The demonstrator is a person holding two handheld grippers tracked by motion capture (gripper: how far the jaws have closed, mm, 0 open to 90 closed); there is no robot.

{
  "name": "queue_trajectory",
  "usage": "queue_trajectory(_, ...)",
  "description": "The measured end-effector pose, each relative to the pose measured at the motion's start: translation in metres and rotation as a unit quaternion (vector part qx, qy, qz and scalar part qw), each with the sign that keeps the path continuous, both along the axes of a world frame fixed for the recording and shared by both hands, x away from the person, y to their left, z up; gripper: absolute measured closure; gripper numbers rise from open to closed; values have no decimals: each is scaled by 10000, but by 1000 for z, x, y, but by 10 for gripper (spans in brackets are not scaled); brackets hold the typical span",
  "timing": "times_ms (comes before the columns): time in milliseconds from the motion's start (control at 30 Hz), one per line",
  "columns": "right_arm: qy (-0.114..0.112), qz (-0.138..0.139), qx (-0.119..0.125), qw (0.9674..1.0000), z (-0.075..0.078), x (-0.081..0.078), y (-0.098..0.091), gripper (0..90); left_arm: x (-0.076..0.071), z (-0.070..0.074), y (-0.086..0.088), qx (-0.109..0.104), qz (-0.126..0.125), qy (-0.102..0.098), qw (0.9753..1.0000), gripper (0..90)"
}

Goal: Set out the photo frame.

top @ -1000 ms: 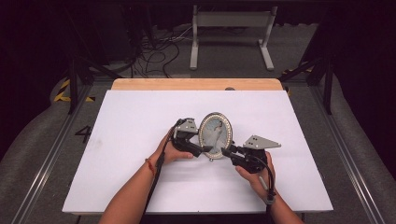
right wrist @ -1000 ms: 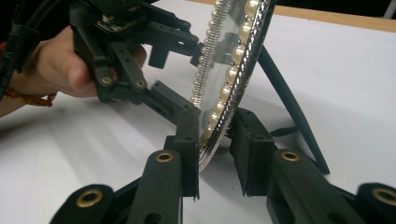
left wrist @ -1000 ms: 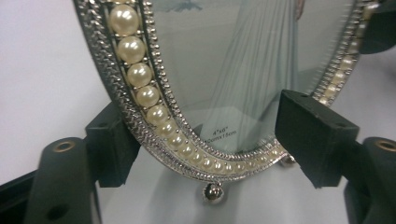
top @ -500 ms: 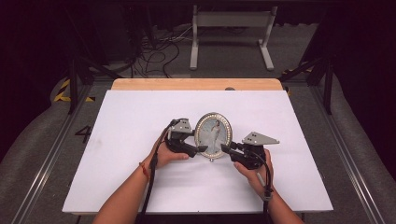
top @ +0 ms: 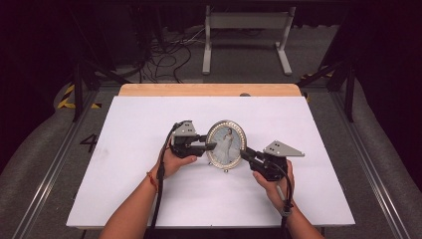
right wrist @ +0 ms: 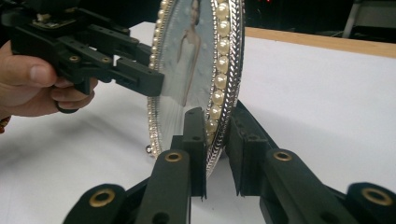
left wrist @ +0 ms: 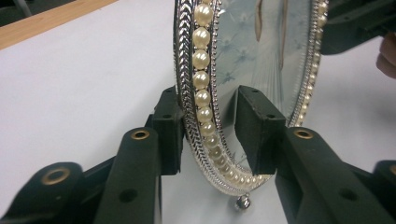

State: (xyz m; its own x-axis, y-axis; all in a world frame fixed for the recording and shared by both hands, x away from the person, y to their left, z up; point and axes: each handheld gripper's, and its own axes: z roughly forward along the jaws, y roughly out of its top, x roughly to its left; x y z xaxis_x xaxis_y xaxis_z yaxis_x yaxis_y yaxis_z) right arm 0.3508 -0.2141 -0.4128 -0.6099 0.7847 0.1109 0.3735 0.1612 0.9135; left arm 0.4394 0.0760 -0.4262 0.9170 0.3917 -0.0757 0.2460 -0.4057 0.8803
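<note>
1. Left tongs (top: 213, 146) straddle the left rim of the oval picture frame (top: 227, 145); their jaws have just been closing, one pad at the back, the other short of the glass.
2. Right tongs (top: 245, 154) are clamped on the right rim.
3. Frame stands upright mid-counter (top: 129, 129).
4. Judged stiff, light, fragile: glass front, pearl trim (left wrist: 202, 79). Hold the metal rim; avoid the glass.

The oval frame (top: 227, 145) is silver with a herringbone rim and a ring of cream pearls. The tongs (left wrist: 208, 135) are black. The desk (top: 129, 124) is white with a tan wooden far edge.
</note>
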Motion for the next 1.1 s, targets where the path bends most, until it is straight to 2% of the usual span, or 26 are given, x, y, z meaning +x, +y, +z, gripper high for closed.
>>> queue_trajectory(67,13,-35,34,10000,0,3,0,777,-3,1,0,133,34,-41,9999,647)
queue_trajectory(167,-1,-79,5,10000,0,6,2,774,-6,2,2,221,80,-37,9997,664)
queue_trajectory(233,-31,-134,-39,9999,0,8,4,770,-15,2,0,333,261,-185,9989,658)
queue_trajectory(400,2,-125,1,9999,-1,12,3,763,-21,1,3,238,337,-129,9991,683)
queue_trajectory(467,-26,-124,-42,9999,-1,12,5,760,-23,1,5,256,369,-92,9989,687)
queue_trajectory(667,-121,-175,-194,9996,0,10,8,749,-27,2,3,289,440,-202,9984,687)
queue_trajectory(833,-194,-281,-326,9989,0,8,10,744,-28,3,2,345,480,-213,9980,684)
queue_trajectory(1000,-174,-265,-329,9990,1,10,10,744,-33,2,1,306,578,-149,9977,685)
queue_trajectory(1100,-177,-289,-344,9988,2,12,10,743,-35,2,1,350,537,-179,9978,685)
